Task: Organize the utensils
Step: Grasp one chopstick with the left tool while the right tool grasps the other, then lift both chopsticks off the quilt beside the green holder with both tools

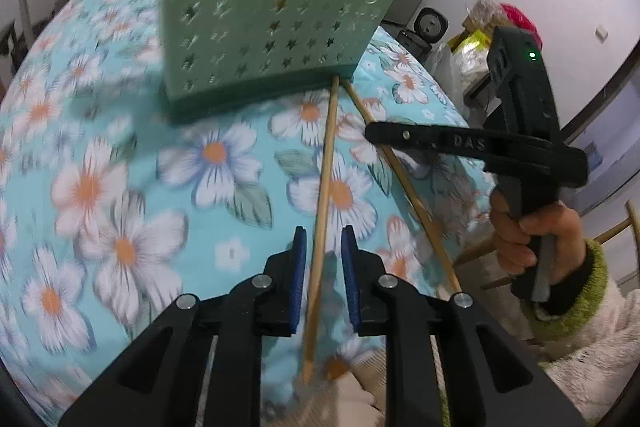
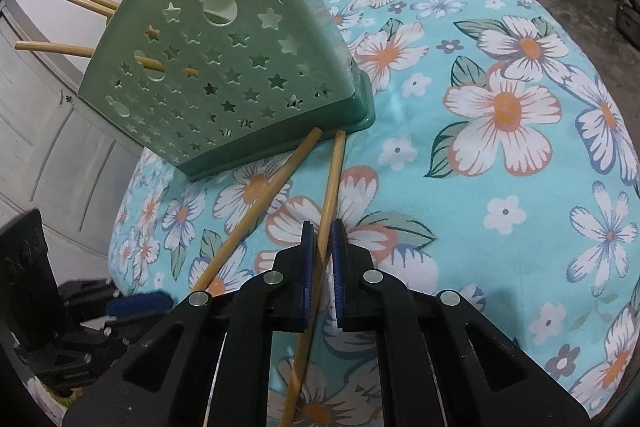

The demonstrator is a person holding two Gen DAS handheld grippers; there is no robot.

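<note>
We have two thin wooden chopsticks lying on the flowery tablecloth [image 2: 500, 187], with their far tips touching the foot of the green holder [image 2: 224, 67]; more sticks already poke out of its top.

We think these sticks are very light, stiff and smooth, so they may roll or slip if we pinch them loosely; the middle of a stick looks like the best place to hold, so it does not tip down at one end.

Our left gripper [image 1: 323, 259] is low over the table with its blue pads on each side of one chopstick [image 1: 322, 211]; there is a gap on both sides, so it is not squeezing yet.

Our right gripper [image 2: 320, 255] has its pads around the other chopstick [image 2: 330, 195]; they are much closer in, but we cannot tell if they are pinching it or just near it.

Both grippers point toward the holder, side by side; in the left view we see the right hand [image 1: 536, 235] wrapped around its handle, with a fluffy sleeve behind it.
</note>
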